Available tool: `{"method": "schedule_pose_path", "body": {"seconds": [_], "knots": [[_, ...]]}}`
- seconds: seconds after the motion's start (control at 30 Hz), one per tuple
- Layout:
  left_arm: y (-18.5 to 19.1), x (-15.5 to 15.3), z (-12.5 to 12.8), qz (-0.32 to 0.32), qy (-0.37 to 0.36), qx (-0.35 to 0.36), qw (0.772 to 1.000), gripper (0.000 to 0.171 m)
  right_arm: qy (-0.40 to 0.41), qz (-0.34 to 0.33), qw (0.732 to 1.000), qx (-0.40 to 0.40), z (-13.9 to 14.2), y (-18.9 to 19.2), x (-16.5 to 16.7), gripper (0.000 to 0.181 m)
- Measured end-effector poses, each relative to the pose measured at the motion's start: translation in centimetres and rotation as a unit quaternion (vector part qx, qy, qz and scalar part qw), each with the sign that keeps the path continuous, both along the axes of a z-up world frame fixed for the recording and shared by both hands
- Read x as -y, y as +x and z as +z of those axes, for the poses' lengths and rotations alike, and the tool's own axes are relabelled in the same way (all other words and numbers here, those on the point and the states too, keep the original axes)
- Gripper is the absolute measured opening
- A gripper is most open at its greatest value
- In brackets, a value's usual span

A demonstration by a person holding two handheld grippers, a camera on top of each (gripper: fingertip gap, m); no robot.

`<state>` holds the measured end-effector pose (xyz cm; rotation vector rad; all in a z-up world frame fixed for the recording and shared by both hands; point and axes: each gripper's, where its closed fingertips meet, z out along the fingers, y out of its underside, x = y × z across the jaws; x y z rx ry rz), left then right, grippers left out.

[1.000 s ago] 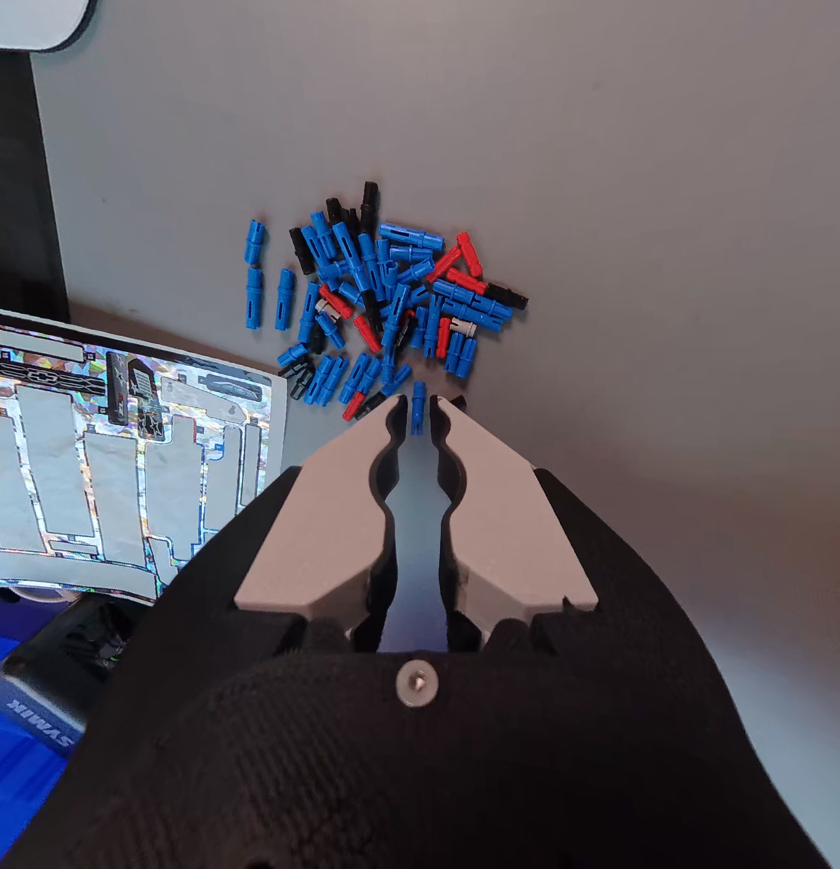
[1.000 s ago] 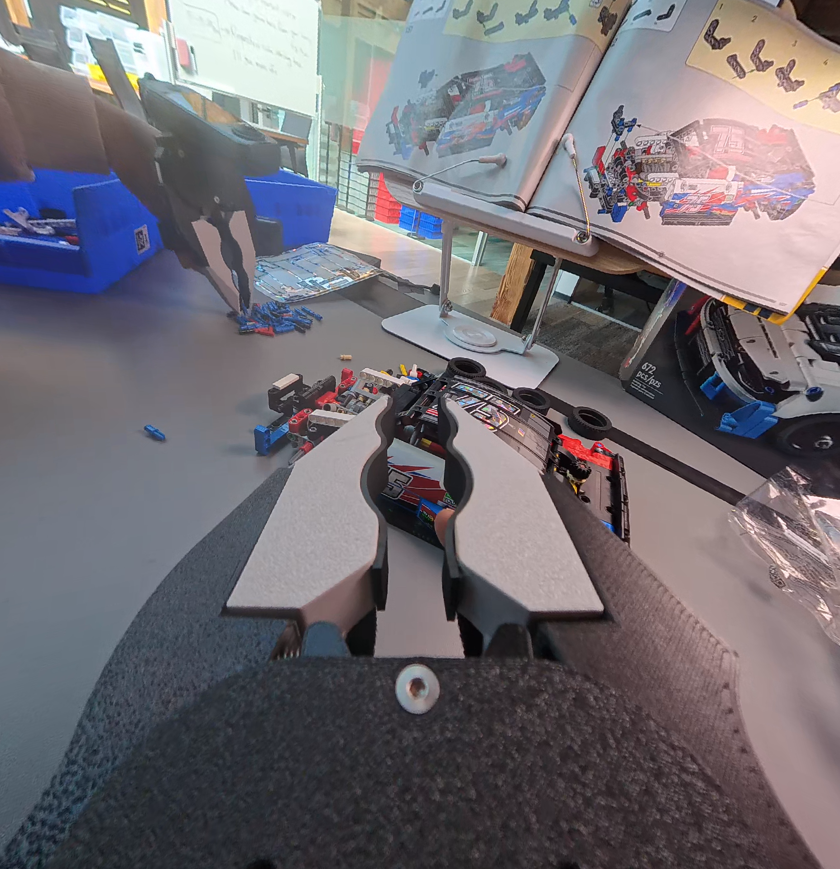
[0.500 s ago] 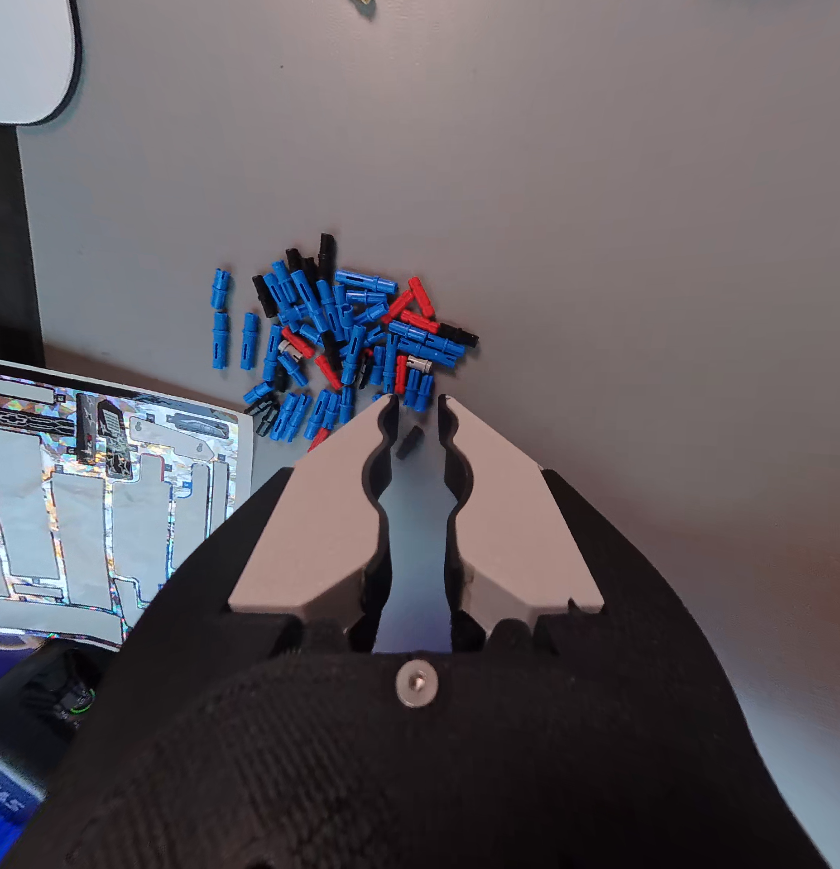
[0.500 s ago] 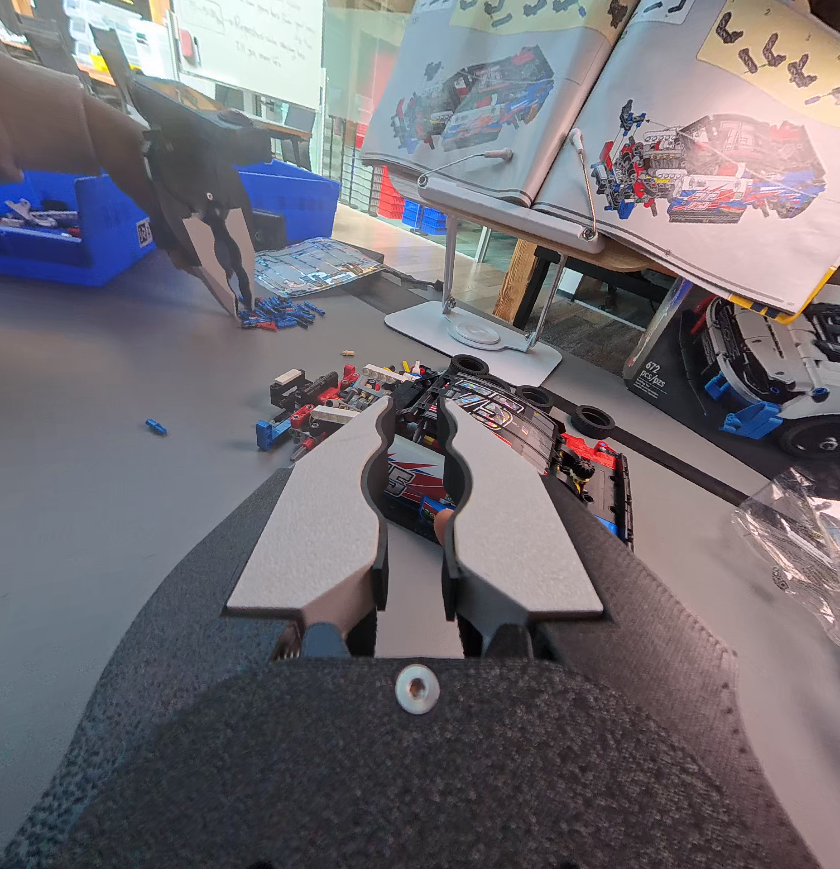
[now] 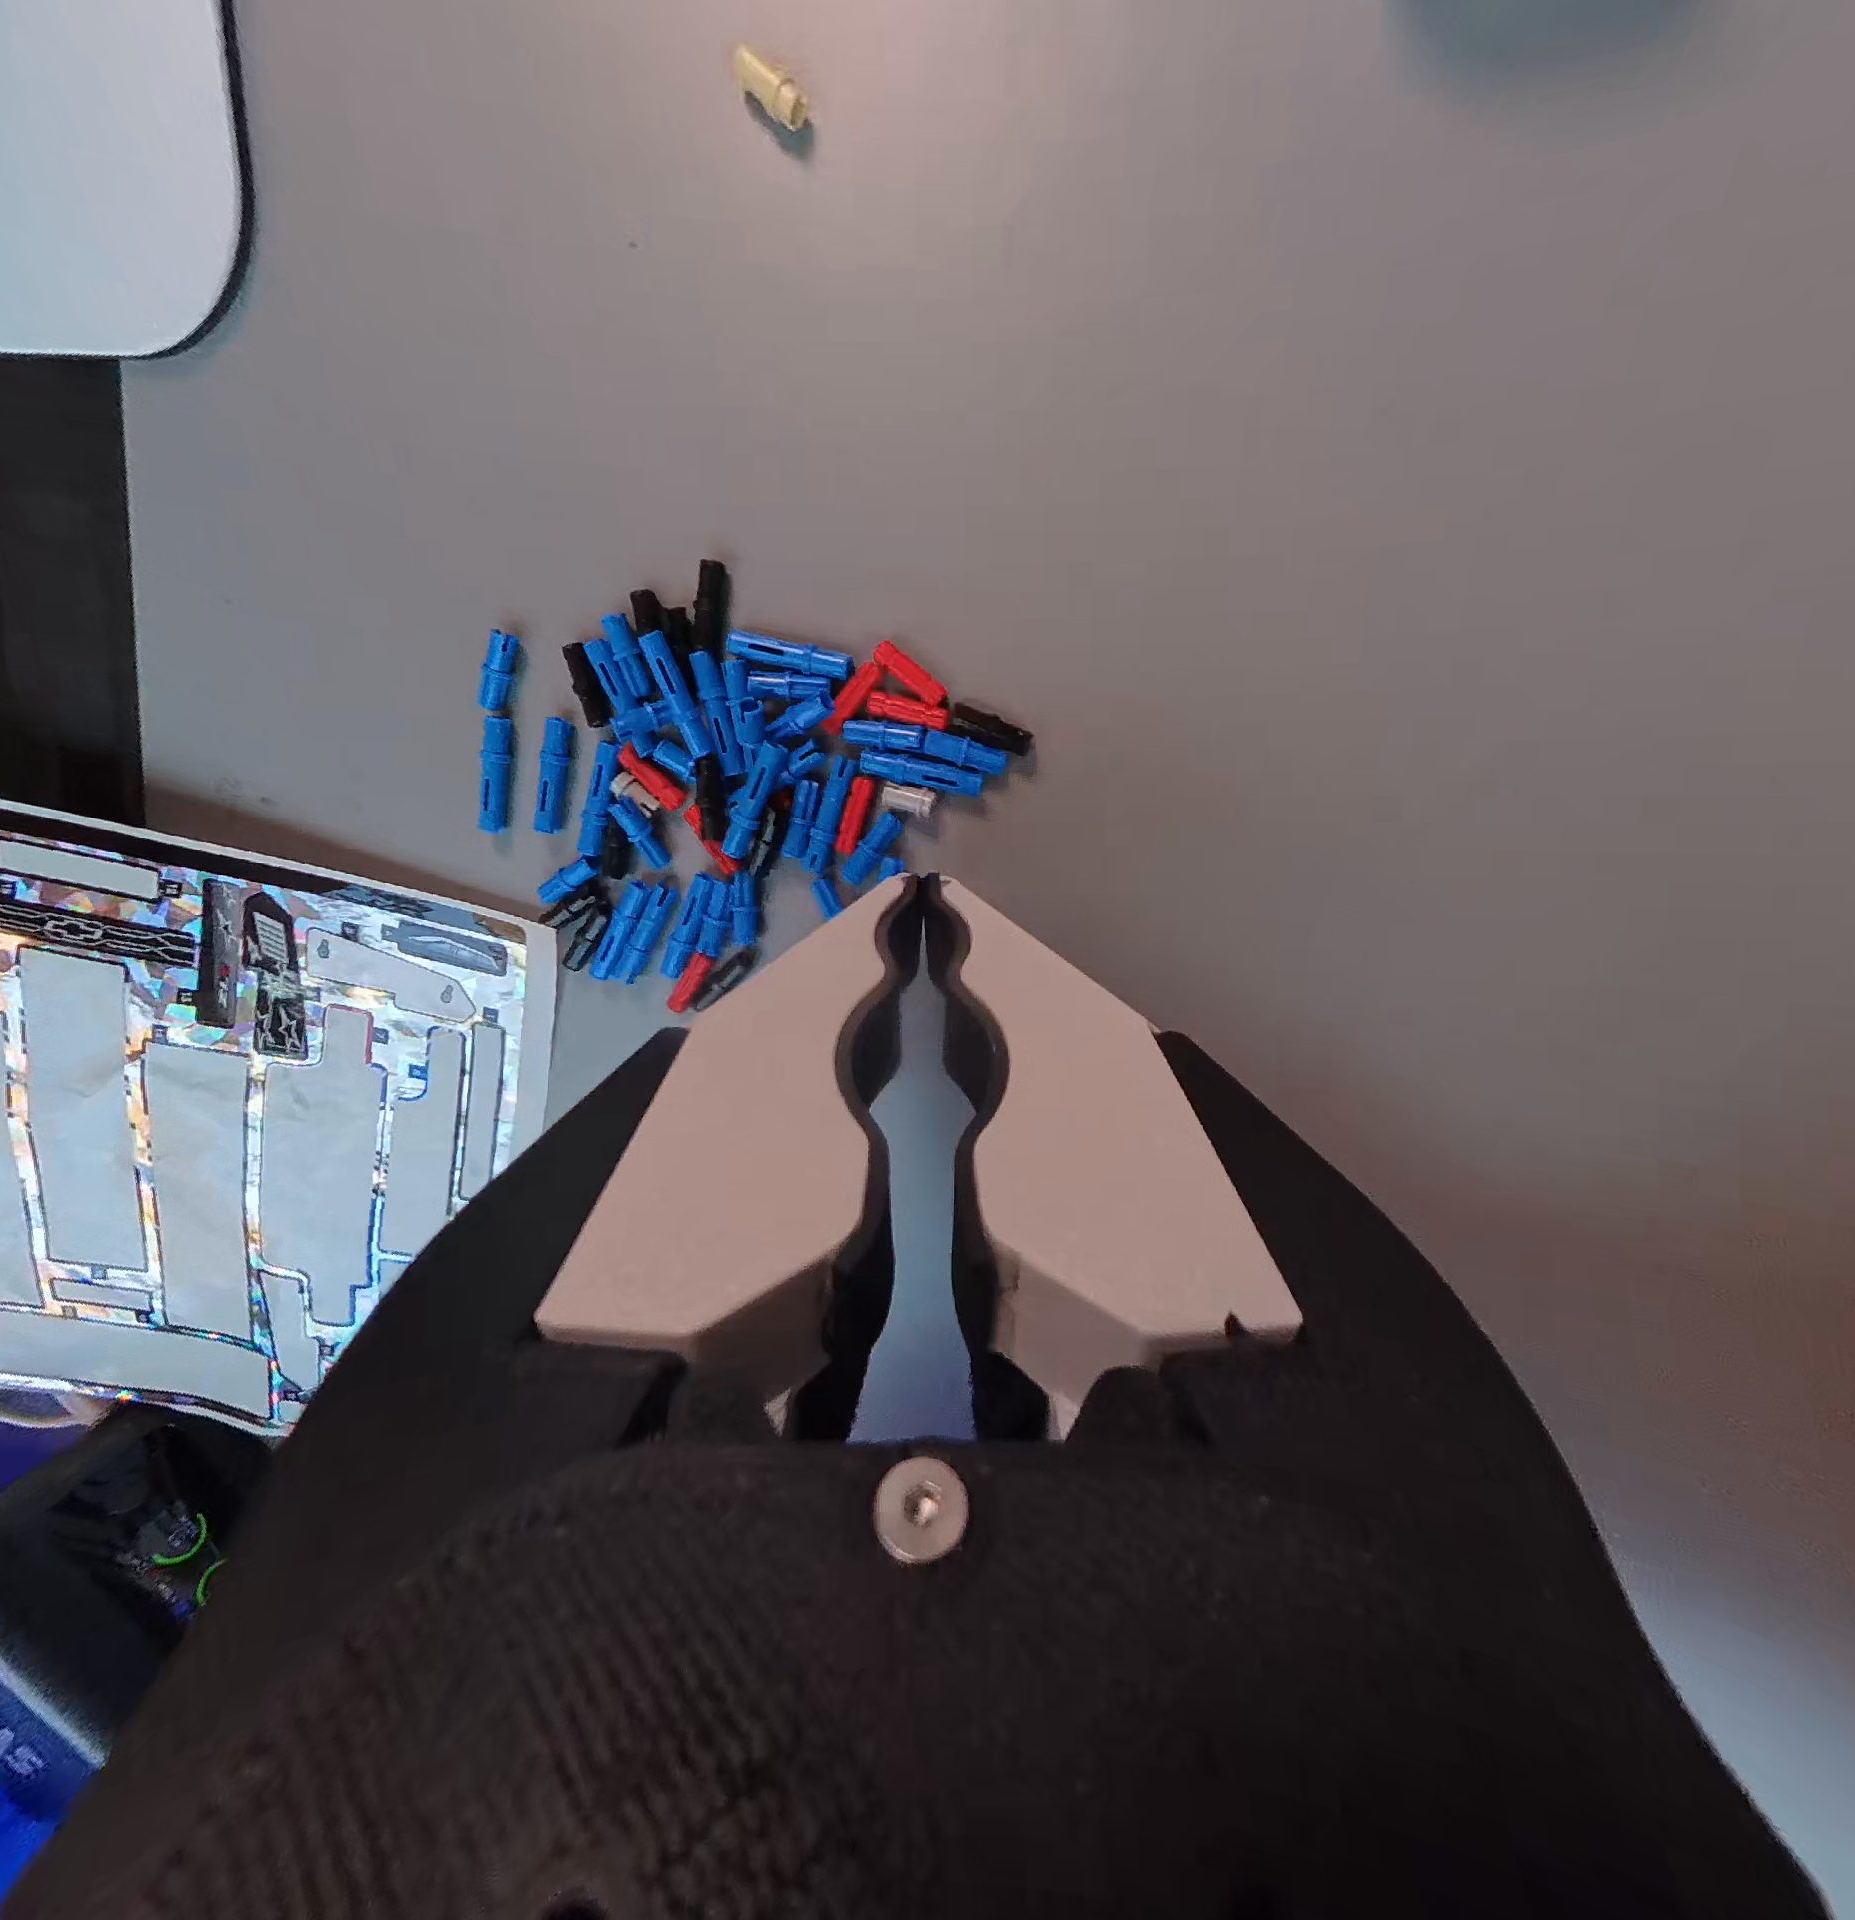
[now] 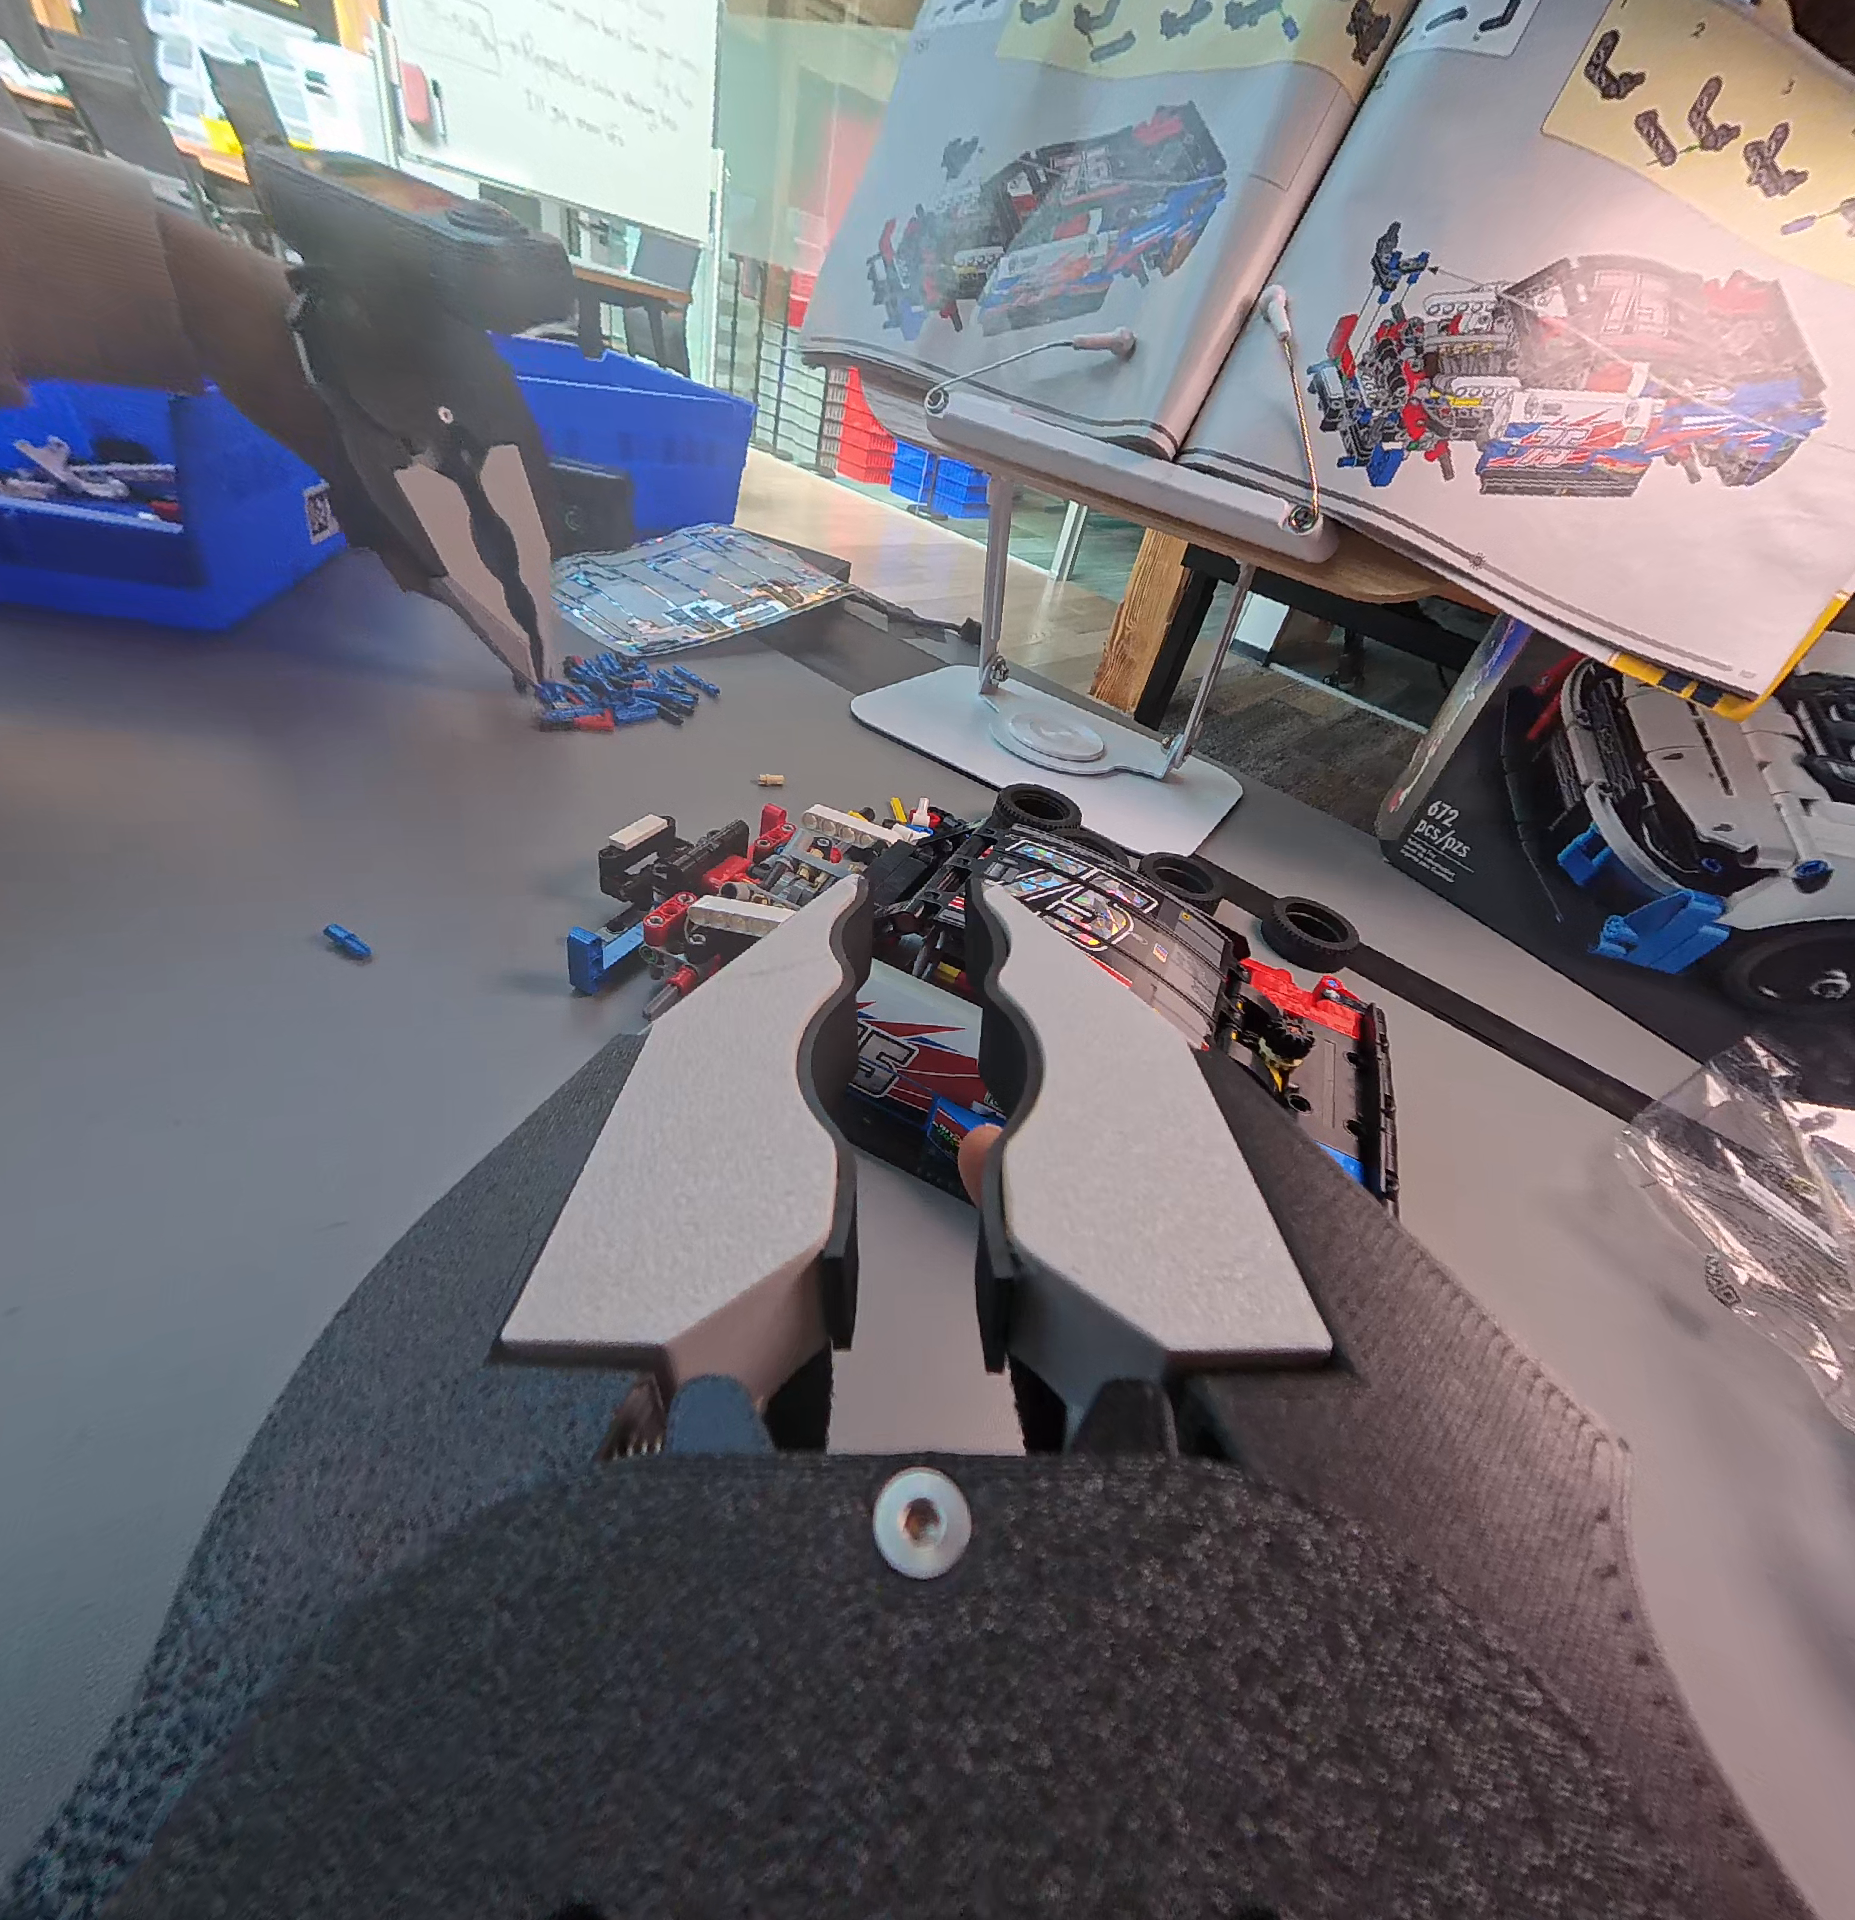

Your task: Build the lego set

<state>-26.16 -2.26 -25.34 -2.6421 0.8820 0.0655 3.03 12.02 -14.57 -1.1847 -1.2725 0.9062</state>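
The left wrist view looks steeply down, close over the pins (image 5: 736, 779). The right wrist view looks low and level across the table (image 6: 227, 1039). Both show the pins (image 6: 622, 696).

White print stands on the lower left corner of a black box (image 6: 1442, 790) at the right of the grey table, beside its pictured car. Large slanted numerals in red, white and blue mark the side panel of the partly built car (image 6: 1110, 935), seen between the near gripper's fingers. Handwriting covers a whiteboard (image 6: 559, 94) at the back, too faint to read. Small numerals sit in the yellow panels of the open instruction book (image 6: 1318, 208). A blue bin (image 6: 227, 520) carries a small square label. White letters, cut off by the frame edge, cross a dark blue object (image 5: 19, 1756).
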Motion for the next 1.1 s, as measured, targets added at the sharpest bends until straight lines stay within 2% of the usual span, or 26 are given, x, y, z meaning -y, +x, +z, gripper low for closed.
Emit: {"method": "schedule_pose_path", "body": {"seconds": [0.1, 0.23, 0.37, 0.43, 0.5, 0.6, 0.7, 0.8, 0.93, 1.03, 1.1], "knots": [[0.5, 1.0, -0.4, -0.012, -0.011, -0.015, 1.000, 0.000, -0.001, 0.002, 1.000, 0.000, 0.0, 0.0, 0.1, 0.015], [0.1, 0.7, -0.1, -0.001, 0.020, -0.031, 0.999, 0.000, 0.001, 0.004, 1.000, 0.001, -0.1, -0.1, 0.2, 0.015], [-0.7, 0.4, -0.3, 0.018, 0.013, -0.024, 0.999, 0.014, 0.002, 0.004, 1.000, 0.004, -0.2, -0.1, 0.2, 0.015], [-0.5, 0.5, -0.6, 0.021, -0.003, -0.010, 1.000, 0.014, 0.003, 0.003, 1.000, 0.004, -0.1, -0.1, 0.2, 0.015], [-0.2, 0.8, -0.9, 0.017, -0.020, 0.004, 1.000, 0.004, 0.003, 0.001, 1.000, 0.004, -0.1, -0.1, 0.1, 0.015], [0.2, 0.8, -0.9, 0.013, -0.027, 0.011, 0.999, 0.003, 0.002, 0.001, 1.000, 0.004, -0.1, 0.0, 0.1, 0.015], [3.6, 0.7, 0.4, -0.008, -0.008, 0.060, 0.998, 0.003, 0.003, 0.002, 1.000, 0.004, -0.1, 0.0, 0.1, 0.015], [9.8, 0.4, 1.9, -0.048, 0.028, 0.117, 0.992, 0.003, 0.002, 0.003, 1.000, 0.002, -0.1, 0.0, 0.1, 0.014], [16.3, 0.7, 0.7, -0.085, 0.041, 0.136, 0.986, 0.003, -0.006, 0.000, 1.000, -0.004, 0.1, 0.0, -0.1, 0.015], [17.4, 0.7, -0.2, -0.091, 0.050, 0.126, 0.987, 0.004, -0.014, -0.007, 1.000, -0.009, 0.4, 0.2, -0.4, 0.019], [17.1, 0.7, 0.3, -0.093, 0.054, 0.128, 0.986, 0.013, -0.017, -0.010, 1.000, -0.013, 0.6, 0.3, -0.5, 0.020]]}}
